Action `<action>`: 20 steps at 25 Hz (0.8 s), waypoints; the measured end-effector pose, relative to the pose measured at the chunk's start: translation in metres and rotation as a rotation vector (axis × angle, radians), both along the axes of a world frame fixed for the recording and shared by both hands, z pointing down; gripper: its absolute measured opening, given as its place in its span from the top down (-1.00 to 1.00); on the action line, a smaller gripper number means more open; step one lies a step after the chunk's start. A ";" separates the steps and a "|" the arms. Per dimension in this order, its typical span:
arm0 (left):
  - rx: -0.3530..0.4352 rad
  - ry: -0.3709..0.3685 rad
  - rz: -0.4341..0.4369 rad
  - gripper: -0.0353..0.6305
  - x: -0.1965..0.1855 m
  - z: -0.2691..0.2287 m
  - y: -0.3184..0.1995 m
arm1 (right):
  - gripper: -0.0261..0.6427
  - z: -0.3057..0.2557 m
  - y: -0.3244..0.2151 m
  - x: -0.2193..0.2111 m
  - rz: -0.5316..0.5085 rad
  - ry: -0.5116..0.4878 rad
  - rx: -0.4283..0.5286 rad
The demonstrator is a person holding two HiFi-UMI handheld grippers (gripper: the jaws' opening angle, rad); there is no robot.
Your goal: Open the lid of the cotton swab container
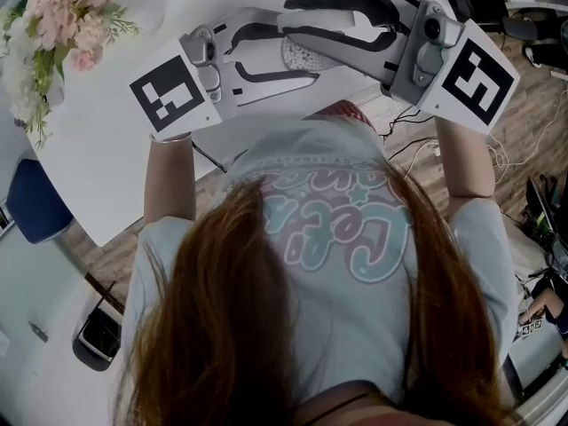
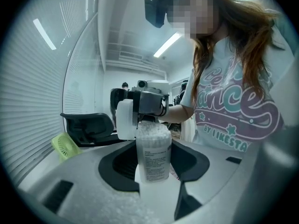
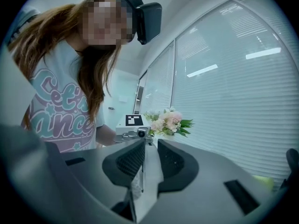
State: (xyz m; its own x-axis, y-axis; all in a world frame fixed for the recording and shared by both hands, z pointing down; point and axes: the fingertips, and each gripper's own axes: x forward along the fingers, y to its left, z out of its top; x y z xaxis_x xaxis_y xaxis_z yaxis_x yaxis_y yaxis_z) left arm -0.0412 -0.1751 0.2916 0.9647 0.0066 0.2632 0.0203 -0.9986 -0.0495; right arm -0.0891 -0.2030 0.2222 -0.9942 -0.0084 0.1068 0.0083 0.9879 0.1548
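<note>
Two grips are set, so we judge the opening half done: our left gripper point(image 2: 154, 146), near level above the tabletop's point(image 1: 106, 149) near edge, has its jaws spread around the upright cotton swab container point(image 2: 154, 164), while our right gripper point(image 3: 148, 157), jaws nearly together, pinches the thin lid point(image 3: 150, 171), seemingly raised but not swung clear.
</note>
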 end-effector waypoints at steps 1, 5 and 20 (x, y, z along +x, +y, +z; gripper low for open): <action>0.002 0.005 0.004 0.33 0.000 -0.001 0.001 | 0.67 -0.001 -0.001 0.000 0.001 -0.007 -0.009; 0.006 0.011 0.014 0.33 0.001 -0.003 0.004 | 0.68 -0.004 -0.003 0.000 0.003 -0.032 -0.044; 0.011 0.035 0.030 0.33 -0.002 -0.003 0.010 | 0.68 0.001 -0.010 -0.004 0.006 -0.025 -0.130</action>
